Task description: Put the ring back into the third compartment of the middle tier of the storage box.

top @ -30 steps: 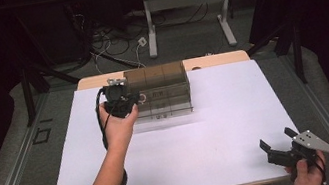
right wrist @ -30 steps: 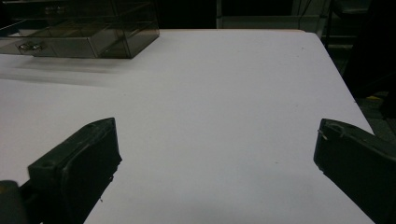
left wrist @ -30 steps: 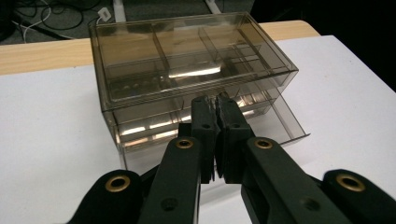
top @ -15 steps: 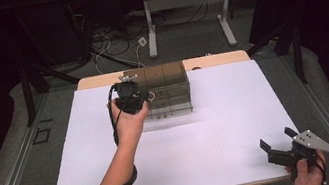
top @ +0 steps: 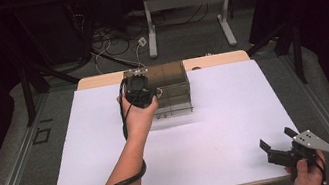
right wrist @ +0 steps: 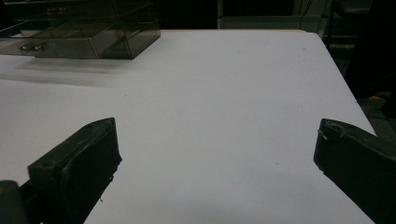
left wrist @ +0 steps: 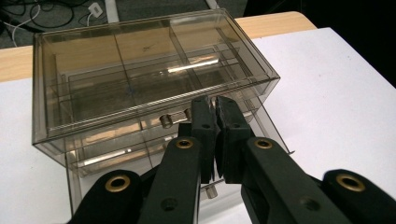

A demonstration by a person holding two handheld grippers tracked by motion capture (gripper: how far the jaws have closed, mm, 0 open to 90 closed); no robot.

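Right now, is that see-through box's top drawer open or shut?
Open a little. In the left gripper view the top drawer sticks out past the clear box front, right by the shut left tool.

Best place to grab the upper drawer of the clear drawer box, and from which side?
Probably by its small metal knob on the front face of the clear drawer box, approached from the person's side, level with the drawer. It is the only protruding part. The left gripper is shut in front of it; it must open first.

drawer box | smoky clear plastic | upright | table's far edge
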